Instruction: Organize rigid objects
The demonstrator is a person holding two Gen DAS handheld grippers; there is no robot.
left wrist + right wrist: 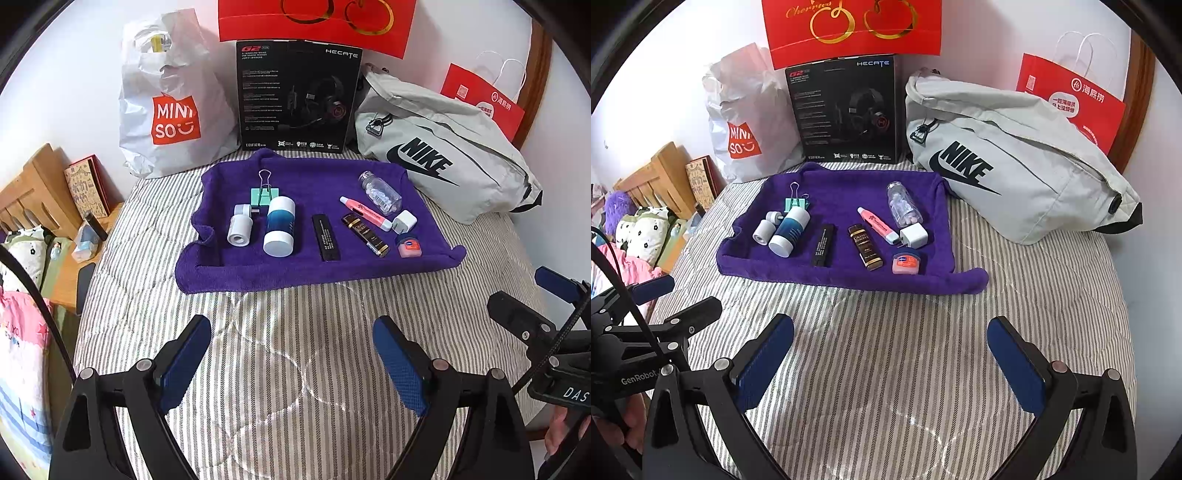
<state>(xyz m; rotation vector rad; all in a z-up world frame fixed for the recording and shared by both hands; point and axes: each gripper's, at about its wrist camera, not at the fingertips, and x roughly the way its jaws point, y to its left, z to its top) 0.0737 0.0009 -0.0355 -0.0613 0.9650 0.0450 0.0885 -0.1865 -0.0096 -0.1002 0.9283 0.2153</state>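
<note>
Setting: A striped quilt is covering a bed, and a purple towel is lying spread across it with small hard items resting on top.
Left tongs: Hovering over bare quilt, well short of the towel, blue pads standing wide apart and gripping nothing.
Right tongs: Hovering likewise beside the left pair, pads also wide apart and empty.
Towel, left end: A green binder clip is lying at the back; a small white cylinder gadget is resting just beside a blue-and-white bottle that is lying on its side.
Towel, middle: A flat black bar and a dark brown tube are lying apart from each other.
Towel, right end: A pink marker, a clear pill bottle, a white charger plug and a small pink tin are crowding close together.
Behind: A white shopping bag, a black headset box and a grey sling bag are standing against the wall.
Risk, left: The rounded bottle and cylinder are likely to roll if nudged sideways.
Risk, right: Reaching into the crowded cluster is likely to knock neighbours, and the soft towel could be getting pinched along with an item.
</note>
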